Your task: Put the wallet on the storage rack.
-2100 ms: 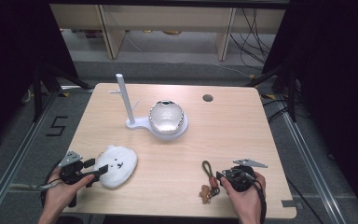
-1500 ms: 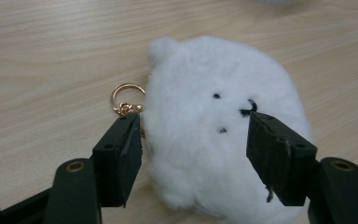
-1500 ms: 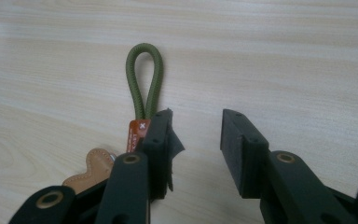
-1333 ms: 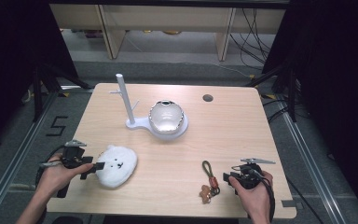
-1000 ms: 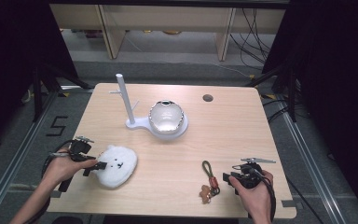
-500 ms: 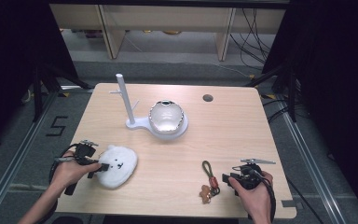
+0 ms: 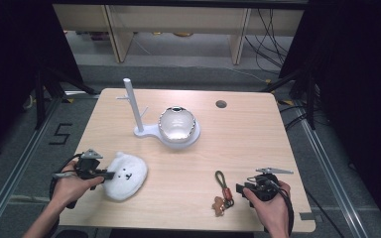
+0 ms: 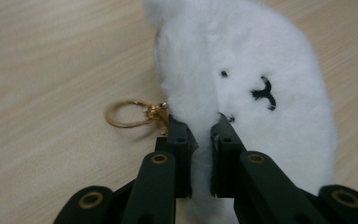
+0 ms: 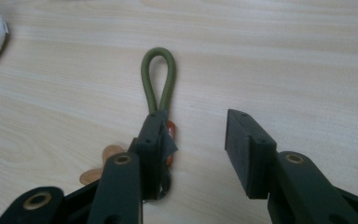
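A white plush toy (image 7: 124, 176) with a stitched black face lies at the table's front left. A gold ring (image 8: 126, 114) is clipped at the plush's (image 8: 261, 70) edge. My left gripper (image 7: 110, 174) meets the plush from the left; in the left gripper view its jaws (image 8: 203, 128) pinch the fur beside the ring. At the front right lies a keychain (image 7: 223, 191): an olive cord loop (image 9: 158, 79), an orange clasp (image 9: 171, 130) and a tan leather charm (image 9: 98, 170). My right gripper (image 7: 240, 190) sits just right of it, jaws (image 9: 196, 123) open. One jaw rests beside the clasp, with bare table between them.
A white stand with an upright post (image 7: 131, 104) and a shiny globe (image 7: 177, 124) on its round base occupies the table's middle back. A cable hole (image 7: 221, 104) lies behind to the right. The table's front edge (image 7: 178, 229) is close under both hands.
My left hand drew back left a little, then returned to the plush's edge. My right gripper slid slightly right of the keychain. Plush and keychain stayed put.
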The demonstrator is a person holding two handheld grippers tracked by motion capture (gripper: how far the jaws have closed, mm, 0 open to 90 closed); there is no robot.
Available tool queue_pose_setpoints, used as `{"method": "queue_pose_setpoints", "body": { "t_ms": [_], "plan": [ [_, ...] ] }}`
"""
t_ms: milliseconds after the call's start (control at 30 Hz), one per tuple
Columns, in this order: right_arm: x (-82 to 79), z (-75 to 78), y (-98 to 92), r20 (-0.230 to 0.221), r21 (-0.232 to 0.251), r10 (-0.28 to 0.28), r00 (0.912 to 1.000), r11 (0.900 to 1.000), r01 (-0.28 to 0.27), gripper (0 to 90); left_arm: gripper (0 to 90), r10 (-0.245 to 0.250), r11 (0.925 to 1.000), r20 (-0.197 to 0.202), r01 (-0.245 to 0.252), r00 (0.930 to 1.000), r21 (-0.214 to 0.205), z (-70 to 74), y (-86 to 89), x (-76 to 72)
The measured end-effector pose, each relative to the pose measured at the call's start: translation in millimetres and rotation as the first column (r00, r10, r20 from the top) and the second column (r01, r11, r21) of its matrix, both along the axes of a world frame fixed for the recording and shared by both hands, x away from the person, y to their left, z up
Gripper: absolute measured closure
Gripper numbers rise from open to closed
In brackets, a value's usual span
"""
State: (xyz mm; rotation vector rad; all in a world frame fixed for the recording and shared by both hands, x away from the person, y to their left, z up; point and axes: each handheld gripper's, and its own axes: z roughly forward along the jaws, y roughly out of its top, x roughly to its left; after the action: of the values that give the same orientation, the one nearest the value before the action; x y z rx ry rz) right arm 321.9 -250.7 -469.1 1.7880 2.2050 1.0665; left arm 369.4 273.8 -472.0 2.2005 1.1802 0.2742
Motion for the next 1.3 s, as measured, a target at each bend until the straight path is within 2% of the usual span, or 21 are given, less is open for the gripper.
{"method": "queue_pose_setpoints", "body": {
  "t_ms": [33, 67, 200, 400, 433, 467, 633, 700, 767, 800, 867, 933, 967, 1000, 1033, 1067, 1100, 1133, 1167, 1267, 1300],
  "plan": [
    [0.5, 0.9, 0.6, 0.015, 0.022, 0.01, 0.9998, 0.9997, -0.01, 59.8, 80.5, -0.015, 0.9999, 0.029, 0.015, 0.9995, 0.001, 2.9, -1.8, -1.8],
    [0.2, 3.0, 2.6, 0.028, -0.029, -0.014, 0.9995, 0.9995, 0.015, 59.8, 80.5, -0.024, 0.9997, 0.062, 0.024, 0.9978, 0.008, 5.9, -3.1, -3.3],
    [-0.7, 11.4, 8.4, 0.054, -0.016, 0.008, 0.9985, 0.9998, -0.007, 59.8, 80.5, -0.1, 0.9946, 0.133, 0.095, 0.986, 0.041, 23.8, -9.3, -8.6],
    [0.6, 26.9, 20.1, 0.132, -0.005, 0.054, 0.9898, 0.9986, -0.054, 59.8, 80.5, -0.209, 0.9758, 0.22, 0.189, 0.9528, 0.11, 50.2, -25.0, -8.9],
    [2.0, 28.6, 22.1, 0.148, 0.009, 0.068, 0.9866, 0.9975, -0.07, 59.6, 80.5, -0.246, 0.9667, 0.251, 0.218, 0.9361, 0.134, 54.4, -27.9, -6.5],
    [2.9, 30.8, 25.1, 0.158, 0.006, 0.067, 0.9851, 0.9976, -0.069, 59.6, 80.4, -0.249, 0.966, 0.265, 0.22, 0.9316, 0.135, 57.5, -32.2, -6.1],
    [8.7, 40.0, 40.7, 0.203, 0.021, 0.122, 0.9715, 0.9914, -0.129, 57.4, 80.3, -0.294, 0.9547, 0.28, 0.268, 0.9137, 0.13, 68.3, -53.3, -3.0],
    [11.7, 42.9, 48.4, 0.211, 0.015, 0.144, 0.9669, 0.9885, -0.15, 56.7, 80.3, -0.326, 0.9443, 0.28, 0.298, 0.9027, 0.139, 71.1, -63.4, -1.3],
    [14.6, 45.9, 57.5, 0.215, 0.03, 0.166, 0.9623, 0.9838, -0.177, 56.4, 80.2, -0.343, 0.9392, 0.274, 0.321, 0.8986, 0.123, 72.4, -75.4, -1.0],
    [17.6, 46.3, 61.7, 0.227, 0.031, 0.187, 0.9557, 0.9795, -0.199, 56.1, 80.2, -0.371, 0.9283, 0.277, 0.345, 0.8863, 0.138, 74.1, -80.4, 0.3],
    [21.9, 47.9, 70.9, 0.244, 0.03, 0.217, 0.9451, 0.9724, -0.231, 55.9, 80.2, -0.39, 0.9207, 0.278, 0.369, 0.8778, 0.126, 74.9, -91.5, 1.1],
    [26.8, 48.3, 79.5, 0.242, 0.041, 0.234, 0.9417, 0.9672, -0.251, 56.4, 80.2, -0.409, 0.9123, 0.272, 0.392, 0.8709, 0.119, 74.8, -101.1, 2.2],
    [27.9, 48.8, 84.4, 0.227, 0.052, 0.235, 0.9452, 0.9662, -0.252, 56.9, 80.2, -0.418, 0.9086, 0.269, 0.399, 0.8679, 0.123, 74.7, -105.2, 2.5],
    [32.0, 47.1, 86.9, 0.252, 0.042, 0.255, 0.9336, 0.9609, -0.274, 57.0, 80.2, -0.428, 0.9035, 0.269, 0.411, 0.8626, 0.121, 74.1, -109.2, 3.0],
    [33.0, 47.8, 90.6, 0.242, 0.041, 0.259, 0.935, 0.96, -0.277, 57.0, 80.1, -0.443, 0.8965, 0.271, 0.424, 0.8545, 0.128, 73.9, -112.6, 4.0],
    [34.8, 47.9, 93.4, 0.247, 0.042, 0.274, 0.9294, 0.9551, -0.293, 56.8, 80.1, -0.444, 0.896, 0.268, 0.426, 0.8552, 0.124, 73.5, -116.0, 4.0],
    [35.9, 48.0, 97.1, 0.245, 0.054, 0.281, 0.9278, 0.9517, -0.302, 56.2, 80.1, -0.457, 0.8893, 0.271, 0.439, 0.8469, 0.129, 73.5, -119.1, 4.7],
    [38.5, 47.6, 99.1, 0.259, 0.049, 0.293, 0.9205, 0.9477, -0.315, 55.4, 80.1, -0.457, 0.8893, 0.271, 0.439, 0.8469, 0.129, 73.5, -119.1, 4.7],
    [40.1, 47.5, 101.6, 0.258, 0.049, 0.297, 0.9194, 0.9463, -0.32, 54.2, 80.1, -0.479, 0.8779, 0.276, 0.456, 0.8334, 0.146, 74.4, -124.6, 5.6],
    [46.6, 45.1, 107.8, 0.271, 0.057, 0.325, 0.906, 0.934, -0.353, 49.9, 80.1, -0.503, 0.8645, 0.276, 0.481, 0.8192, 0.147, 75.1, -133.3, 5.1],
    [47.6, 44.3, 110.1, 0.264, 0.085, 0.32, 0.9098, 0.9318, -0.353, 48.4, 80.1, -0.508, 0.861, 0.277, 0.486, 0.8156, 0.148, 75.4, -135.9, 5.0]
  ]
}}
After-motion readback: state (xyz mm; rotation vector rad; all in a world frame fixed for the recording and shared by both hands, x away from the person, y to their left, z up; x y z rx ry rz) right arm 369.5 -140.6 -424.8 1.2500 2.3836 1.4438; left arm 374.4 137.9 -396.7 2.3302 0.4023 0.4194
